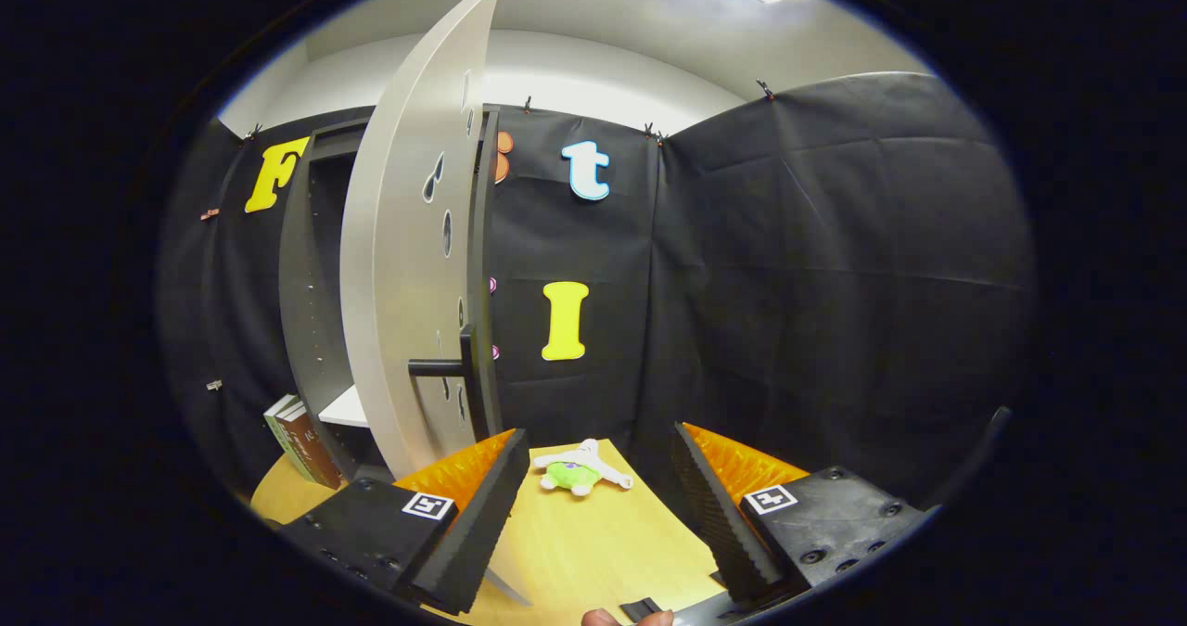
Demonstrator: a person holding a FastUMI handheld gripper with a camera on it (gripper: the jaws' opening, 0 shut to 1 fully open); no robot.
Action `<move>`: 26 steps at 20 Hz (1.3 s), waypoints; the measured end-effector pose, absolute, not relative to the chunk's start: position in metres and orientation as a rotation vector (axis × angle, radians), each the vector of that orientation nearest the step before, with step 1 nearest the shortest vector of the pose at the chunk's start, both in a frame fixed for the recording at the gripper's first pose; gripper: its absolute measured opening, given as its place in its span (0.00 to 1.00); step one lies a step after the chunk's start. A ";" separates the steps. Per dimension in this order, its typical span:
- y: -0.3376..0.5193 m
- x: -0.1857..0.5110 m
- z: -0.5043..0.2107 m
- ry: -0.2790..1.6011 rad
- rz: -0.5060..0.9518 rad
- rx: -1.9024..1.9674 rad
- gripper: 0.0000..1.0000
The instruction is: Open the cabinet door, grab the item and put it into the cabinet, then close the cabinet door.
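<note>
One step looks done: the cabinet door (408,264) stands open. Claw (593,505) gapes empty; next, reach the plush toy (577,471) on the table (593,552).

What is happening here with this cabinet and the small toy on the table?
A person holds a handheld gripper, a fingertip showing below it. Its tongs are open and grip nothing. The cabinet door is already swung open, its dark handle facing the tongs, and a white shelf shows inside the cabinet. The green and white plush toy lies on the wooden table just ahead of the tongs, not yet picked up. Two books lean beside the cabinet.
</note>
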State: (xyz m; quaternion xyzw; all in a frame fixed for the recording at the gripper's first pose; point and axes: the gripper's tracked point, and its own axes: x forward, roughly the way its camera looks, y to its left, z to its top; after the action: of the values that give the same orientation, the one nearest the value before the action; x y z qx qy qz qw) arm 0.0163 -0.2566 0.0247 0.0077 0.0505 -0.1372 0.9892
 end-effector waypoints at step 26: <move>-0.029 0.057 0.015 0.102 0.054 0.073 0.96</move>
State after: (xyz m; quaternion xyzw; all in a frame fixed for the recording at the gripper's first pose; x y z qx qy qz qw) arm 0.0575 -0.0294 0.0145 0.0366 0.0509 0.0268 0.9977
